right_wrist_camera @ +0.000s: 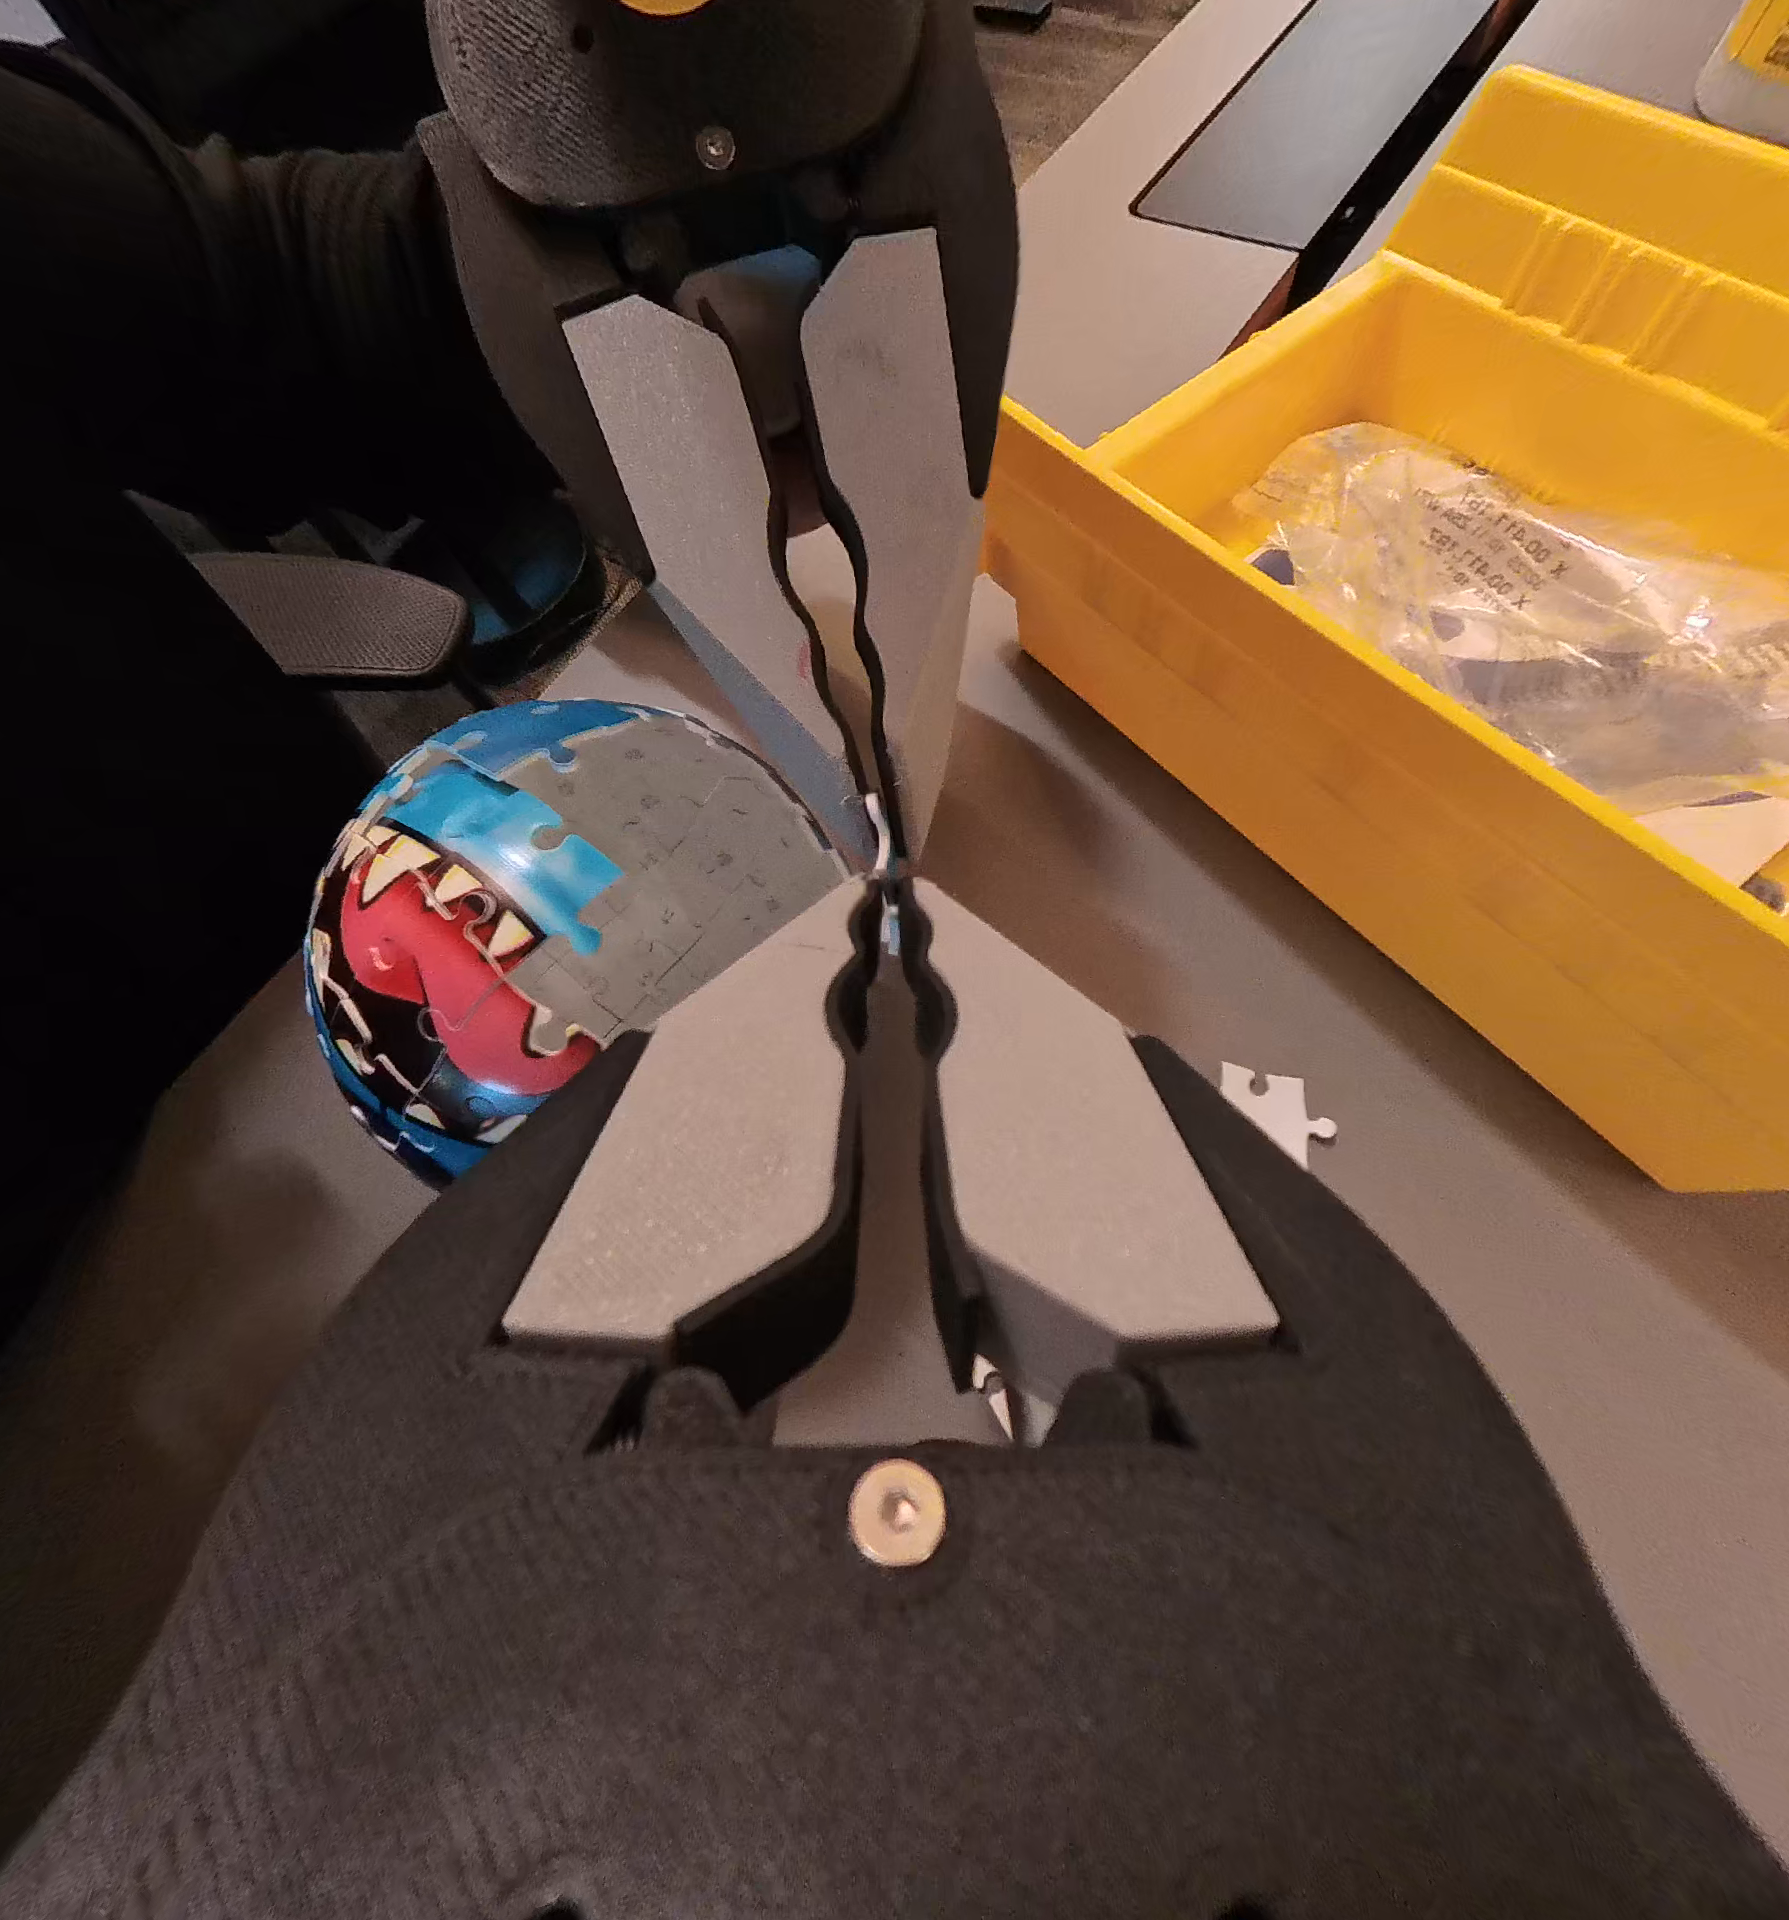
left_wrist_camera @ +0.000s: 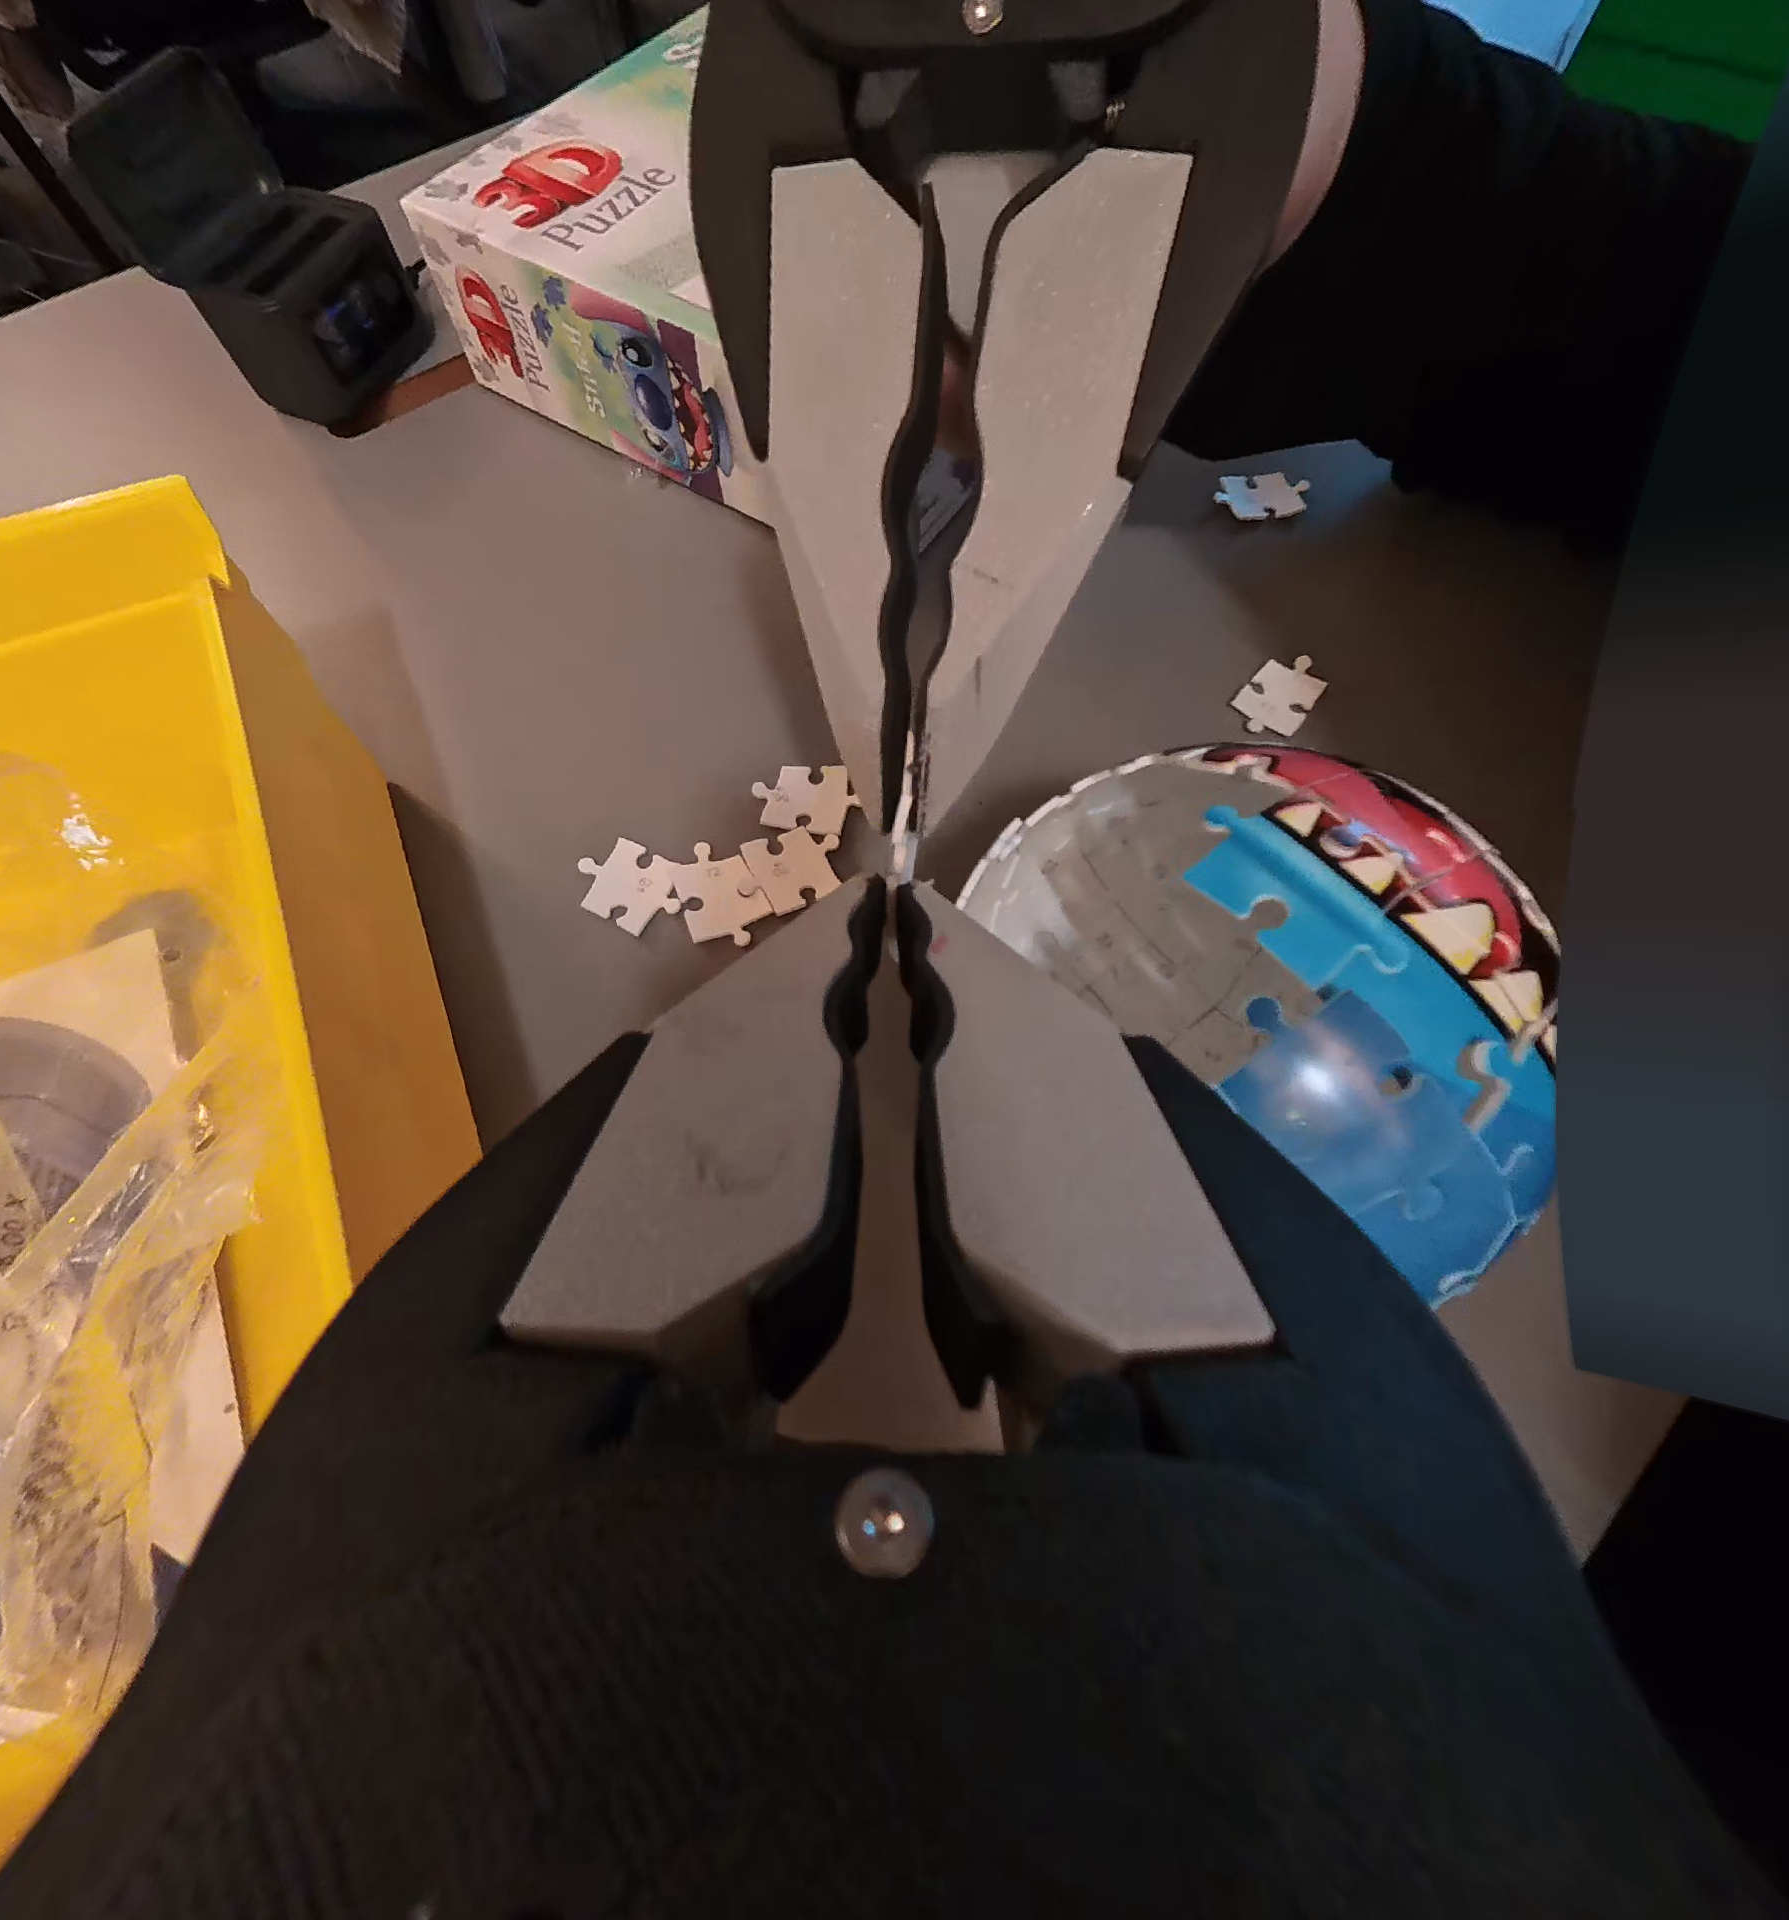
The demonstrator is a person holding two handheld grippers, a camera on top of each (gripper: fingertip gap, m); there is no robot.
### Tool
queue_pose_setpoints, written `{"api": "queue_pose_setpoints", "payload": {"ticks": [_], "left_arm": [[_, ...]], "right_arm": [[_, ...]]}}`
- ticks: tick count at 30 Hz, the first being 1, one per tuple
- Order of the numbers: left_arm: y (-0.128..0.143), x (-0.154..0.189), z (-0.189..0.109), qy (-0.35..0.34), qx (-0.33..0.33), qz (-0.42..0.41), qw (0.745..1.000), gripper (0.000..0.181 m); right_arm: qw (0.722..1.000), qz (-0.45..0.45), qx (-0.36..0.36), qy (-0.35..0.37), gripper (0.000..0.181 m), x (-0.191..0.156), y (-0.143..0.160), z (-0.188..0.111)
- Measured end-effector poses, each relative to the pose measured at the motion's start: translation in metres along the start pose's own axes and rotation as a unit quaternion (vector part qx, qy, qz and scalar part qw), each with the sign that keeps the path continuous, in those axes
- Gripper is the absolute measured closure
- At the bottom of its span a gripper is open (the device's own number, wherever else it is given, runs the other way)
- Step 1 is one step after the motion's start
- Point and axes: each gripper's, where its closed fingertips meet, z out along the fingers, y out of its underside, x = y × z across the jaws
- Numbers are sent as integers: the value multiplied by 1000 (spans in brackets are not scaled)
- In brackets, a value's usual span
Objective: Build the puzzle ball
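The half-built puzzle ball (left_wrist_camera: 1337, 997), blue with a red mouth and white teeth, lies on the grey table with its grey inner shell open to view; it also shows in the right wrist view (right_wrist_camera: 516, 914). My left gripper (left_wrist_camera: 892, 894) and right gripper (left_wrist_camera: 905, 805) meet tip to tip just left of the ball. Both are shut on one small puzzle piece (left_wrist_camera: 905, 847), seen edge-on. In the right wrist view, the right gripper (right_wrist_camera: 888, 899) pinches the piece (right_wrist_camera: 892, 920) and the left gripper (right_wrist_camera: 885, 821) comes in from above.
Several loose pieces (left_wrist_camera: 724, 883) lie face down under the tips, with more nearby (left_wrist_camera: 1279, 696), (left_wrist_camera: 1264, 497), (right_wrist_camera: 1274, 1107). A yellow bin (left_wrist_camera: 90, 727), (right_wrist_camera: 1389, 727) holds a plastic bag (right_wrist_camera: 1596, 623). The puzzle box (left_wrist_camera: 578, 312) and a black case (left_wrist_camera: 266, 260) stand behind. The black case (left_wrist_camera: 266, 260) is about 40 cm from both grippers' fingertips.
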Motion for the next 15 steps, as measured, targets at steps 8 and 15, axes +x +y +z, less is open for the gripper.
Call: {"api": "queue_pose_setpoints", "payload": {"ticks": [8,15], "left_arm": [[10,7,6,24,-17,-13,999,181],[9,10,6,14,-41,25,999,175]], "right_arm": [[1000,-13,-27,8,181,-4,5,8],[1000,2,-26,-2,181,-7,4,7]]}}
